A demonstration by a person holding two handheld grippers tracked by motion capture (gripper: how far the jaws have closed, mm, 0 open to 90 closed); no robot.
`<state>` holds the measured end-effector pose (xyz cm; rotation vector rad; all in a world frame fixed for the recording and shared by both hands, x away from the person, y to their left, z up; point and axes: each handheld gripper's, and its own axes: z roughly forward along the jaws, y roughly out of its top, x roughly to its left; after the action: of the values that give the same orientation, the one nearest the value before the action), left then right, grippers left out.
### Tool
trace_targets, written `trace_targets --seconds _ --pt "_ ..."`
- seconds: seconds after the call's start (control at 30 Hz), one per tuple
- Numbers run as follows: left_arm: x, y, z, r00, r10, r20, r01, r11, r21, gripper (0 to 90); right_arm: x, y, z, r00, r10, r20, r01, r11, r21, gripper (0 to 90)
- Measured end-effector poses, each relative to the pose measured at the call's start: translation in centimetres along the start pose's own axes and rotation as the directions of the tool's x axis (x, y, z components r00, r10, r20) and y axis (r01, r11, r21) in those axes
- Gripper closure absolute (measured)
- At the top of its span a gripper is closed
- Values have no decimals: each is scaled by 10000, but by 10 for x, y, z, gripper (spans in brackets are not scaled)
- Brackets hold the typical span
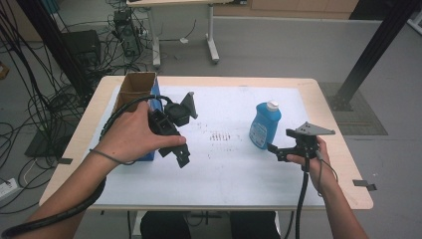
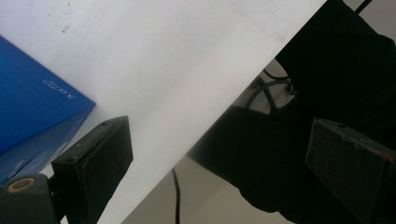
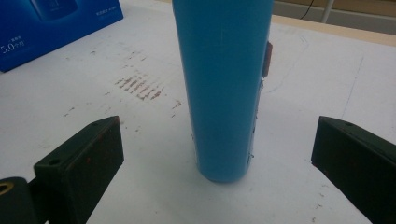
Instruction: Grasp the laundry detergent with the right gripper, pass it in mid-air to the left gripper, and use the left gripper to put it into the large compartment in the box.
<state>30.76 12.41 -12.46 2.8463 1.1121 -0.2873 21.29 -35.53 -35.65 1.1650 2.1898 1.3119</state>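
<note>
- White sheeting covered the wooden table (image 1: 332, 130) at the centre of the high view, with cables and desk legs on the grey floor across the top of the frame.
- You had the right gripper (image 1: 276, 151) at the lower right, jaws spread wide and empty, aimed at the blue bottle (image 1: 264, 124); in the right gripper view the bottle (image 3: 223, 88) stood upright between the jaws but not touching either, which looks like lining up for a grasp.
- Your left hand (image 1: 130, 134) held the left gripper (image 1: 182, 155) at centre left, jaws wide apart with nothing in them, just beside the open blue box (image 1: 138, 88), probably waiting.
- On the box (image 3: 56, 28), at the upper left of the right gripper view, "5.0" could be read; the smaller print was too fine.
</note>
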Motion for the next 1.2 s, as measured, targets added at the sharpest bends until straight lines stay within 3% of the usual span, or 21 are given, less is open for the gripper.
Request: trace_targets --seconds 1.2 --pt "5 -6 1 9998 8 173 -6 9999 -112 77 1 -5 38 9992 115 387 -108 9997 -197 23"
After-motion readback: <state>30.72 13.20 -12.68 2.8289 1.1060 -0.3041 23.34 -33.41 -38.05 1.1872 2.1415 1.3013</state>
